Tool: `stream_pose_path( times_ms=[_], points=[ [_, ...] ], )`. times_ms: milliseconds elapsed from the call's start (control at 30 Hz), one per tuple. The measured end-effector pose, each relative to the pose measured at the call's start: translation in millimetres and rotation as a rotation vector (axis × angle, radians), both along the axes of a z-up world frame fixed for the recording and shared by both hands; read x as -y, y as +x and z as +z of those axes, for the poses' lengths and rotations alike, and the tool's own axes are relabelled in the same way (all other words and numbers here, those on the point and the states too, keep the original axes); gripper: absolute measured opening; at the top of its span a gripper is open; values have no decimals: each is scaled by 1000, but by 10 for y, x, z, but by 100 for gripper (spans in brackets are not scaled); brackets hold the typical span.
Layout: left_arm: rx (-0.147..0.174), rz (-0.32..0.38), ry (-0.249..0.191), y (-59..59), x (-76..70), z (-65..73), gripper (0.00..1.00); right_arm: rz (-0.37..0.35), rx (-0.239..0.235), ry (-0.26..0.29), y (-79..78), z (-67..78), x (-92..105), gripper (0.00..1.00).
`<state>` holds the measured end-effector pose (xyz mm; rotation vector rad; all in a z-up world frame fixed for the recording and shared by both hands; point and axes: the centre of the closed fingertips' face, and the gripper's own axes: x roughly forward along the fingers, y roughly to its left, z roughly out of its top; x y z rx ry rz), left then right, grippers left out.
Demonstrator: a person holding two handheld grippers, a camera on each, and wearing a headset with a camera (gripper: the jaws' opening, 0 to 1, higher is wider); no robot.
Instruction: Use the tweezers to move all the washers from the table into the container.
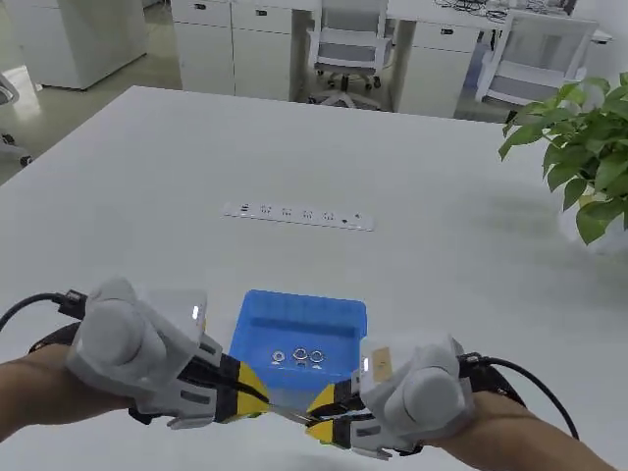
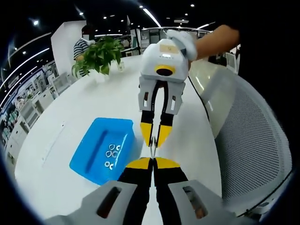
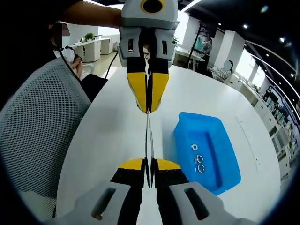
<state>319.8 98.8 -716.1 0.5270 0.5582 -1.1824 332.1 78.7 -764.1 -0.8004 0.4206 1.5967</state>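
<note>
A blue container sits on the white table just beyond both grippers, with three metal washers lying inside it. My left gripper and right gripper face each other tip to tip near the table's front edge. Thin metal tweezers bridge the two, and both pairs of jaws are shut on them. In the left gripper view my own gripper pinches the tweezers while the right gripper meets it from above. The right gripper view shows the tweezers running from the left gripper into my right gripper, the container and washers alongside.
A white power strip lies mid-table. A potted green plant stands at the right edge. Office chairs and cabinets stand beyond the far edge. A grey mesh chair is behind the grippers near the person.
</note>
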Motion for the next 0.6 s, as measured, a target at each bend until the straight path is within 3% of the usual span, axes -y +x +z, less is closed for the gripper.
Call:
stream_pose_path(
  times_ms=[100, 400, 600],
  points=[
    [-10, 0, 60, -7, -81, -195, 5, 2, 0, -18, -4, -71, -23, 9],
    [-44, 23, 135, 52, -219, -568, 5, -14, -6, -71, 33, -244, -65, 10],
    [-67, 29, 155, 97, -231, -701, 5, -35, -29, -120, 48, -368, -52, 10]
  ],
)
